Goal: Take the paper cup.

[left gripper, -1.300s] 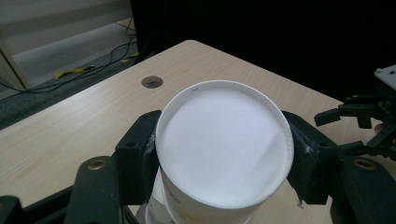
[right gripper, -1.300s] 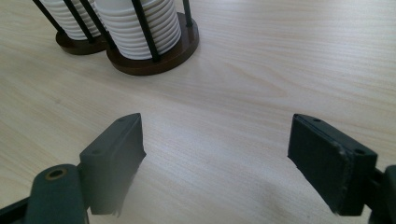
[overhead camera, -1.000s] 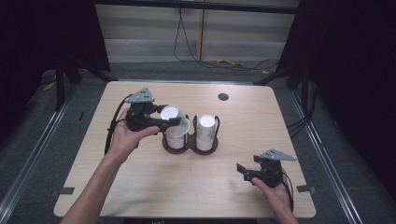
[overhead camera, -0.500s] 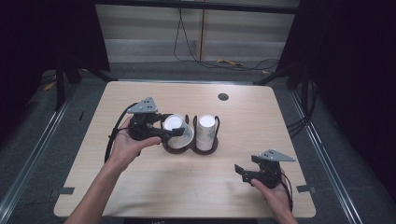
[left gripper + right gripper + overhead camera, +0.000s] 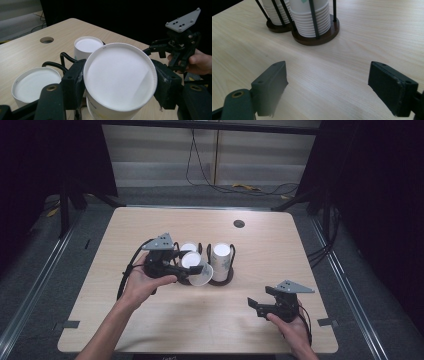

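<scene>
A white cup (image 5: pixel 118 80) is clamped between the jaws of the left gripper (image 5: pixel 192 269), tilted so that its flat base is turned toward that gripper's camera and its long axis runs away along the jaws. Its open mouth is hidden behind the base. Just beyond it, two cup stacks (image 5: pixel 310 15) are held in a wire rack (image 5: pixel 317 37), their tops cut off in the right gripper view. The right gripper (image 5: pixel 256 306) is held wide open and empty, well apart from the cup.

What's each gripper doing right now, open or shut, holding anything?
Left gripper: shut on a white paper cup, held tilted beside the cup stacks in the rack.
Right gripper: open, holding nothing, above bare table.
</scene>
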Motion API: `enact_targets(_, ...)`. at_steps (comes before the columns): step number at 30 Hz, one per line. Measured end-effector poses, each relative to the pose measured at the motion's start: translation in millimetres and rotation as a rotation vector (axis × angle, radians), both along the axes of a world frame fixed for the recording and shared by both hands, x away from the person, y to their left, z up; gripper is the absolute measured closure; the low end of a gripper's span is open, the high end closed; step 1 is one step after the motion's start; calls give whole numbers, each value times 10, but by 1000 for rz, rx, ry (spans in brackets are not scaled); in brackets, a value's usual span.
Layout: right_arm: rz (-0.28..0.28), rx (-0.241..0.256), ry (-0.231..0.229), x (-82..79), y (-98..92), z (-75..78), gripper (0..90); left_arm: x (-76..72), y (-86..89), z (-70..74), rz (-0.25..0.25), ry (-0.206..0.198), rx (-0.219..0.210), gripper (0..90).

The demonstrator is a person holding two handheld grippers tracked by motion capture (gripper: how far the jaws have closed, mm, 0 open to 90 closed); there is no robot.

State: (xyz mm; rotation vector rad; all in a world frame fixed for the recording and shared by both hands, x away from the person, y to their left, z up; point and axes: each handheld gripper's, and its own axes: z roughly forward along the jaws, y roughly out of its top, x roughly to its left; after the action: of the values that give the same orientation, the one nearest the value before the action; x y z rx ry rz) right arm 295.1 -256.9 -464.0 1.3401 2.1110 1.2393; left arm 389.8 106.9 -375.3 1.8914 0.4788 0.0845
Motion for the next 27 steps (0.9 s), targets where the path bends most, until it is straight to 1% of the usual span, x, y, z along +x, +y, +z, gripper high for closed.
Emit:
enact_targets(1,9,3,0,-2,12,6,151,-6,-5,-4,-7,2,-3,353)
enact_targets(3,28,7,-2,-9,43,19,143,-24,-17,-9,-21,-8,1,353)
enact_targets(5,49,8,-2,-17,88,33,145,-42,-21,-15,-24,-8,-1,353)
enact_targets(7,81,8,-11,-35,155,55,144,-60,-20,-24,-26,-16,-3,355)
enact_targets(9,111,6,-21,-44,217,82,141,-70,-18,-32,-25,-10,-7,356)
enact_targets(10,118,10,-25,-45,251,97,141,-75,-19,-55,-38,5,-19,357)
enact_targets(12,137,6,-30,-34,312,128,142,-76,-17,-61,-34,1,-13,356)
enact_targets(14,147,-2,-35,-11,378,160,147,-82,-8,-80,-38,25,-44,356)
enact_targets(16,151,-18,-36,15,444,187,148,-97,-13,-101,-44,25,-54,355)
enact_targets(17,159,-12,-39,27,475,198,147,-102,-16,-111,-47,26,-51,354)
enact_targets(19,184,-20,-47,48,531,222,145,-106,-25,-126,-54,22,-46,354)
enact_targets(20,194,-16,-50,52,553,235,141,-107,-25,-131,-55,22,-47,355)
enact_targets(21,194,-16,-50,52,553,235,141,-107,-25,-131,-55,22,-47,355)
enact_targets(22,217,-11,-63,53,588,262,141,-108,-29,-139,-59,22,-49,355)
enact_targets(24,239,-8,-70,45,619,285,141,-109,-39,-161,-66,22,-49,356)
enact_targets(25,248,-6,-74,45,633,293,141,-107,-43,-174,-70,18,-42,356)
enact_targets(27,254,-1,-75,41,645,299,141,-107,-48,-191,-71,19,-41,356)
